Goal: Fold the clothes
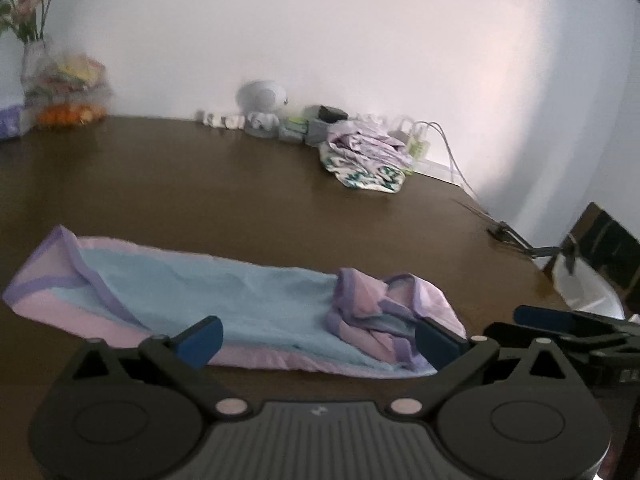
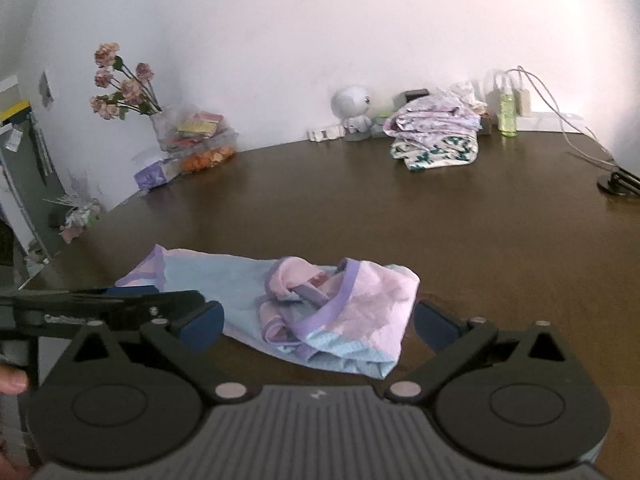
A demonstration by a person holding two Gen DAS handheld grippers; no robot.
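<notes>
A pink, light-blue and purple-trimmed garment (image 1: pixel 224 296) lies as a long strip on the dark brown table (image 1: pixel 240 184), bunched at its right end (image 1: pixel 384 316). My left gripper (image 1: pixel 320 340) is open and empty, its fingers straddling the strip's near edge. In the right wrist view the same garment (image 2: pixel 320 312) lies ahead, its bunched end nearest. My right gripper (image 2: pixel 320 328) is open and empty just in front of it. The left gripper (image 2: pixel 100 304) shows at the left of that view, and the right gripper (image 1: pixel 568 328) at the right of the left wrist view.
A pile of folded patterned clothes (image 2: pixel 436 136) sits at the back by the wall. A white toy figure (image 2: pixel 354 110), a green bottle (image 2: pixel 507 114), cables, a vase of flowers (image 2: pixel 128 88) and snack bags (image 2: pixel 200 140) line the back. A stand (image 2: pixel 618 184) sits right.
</notes>
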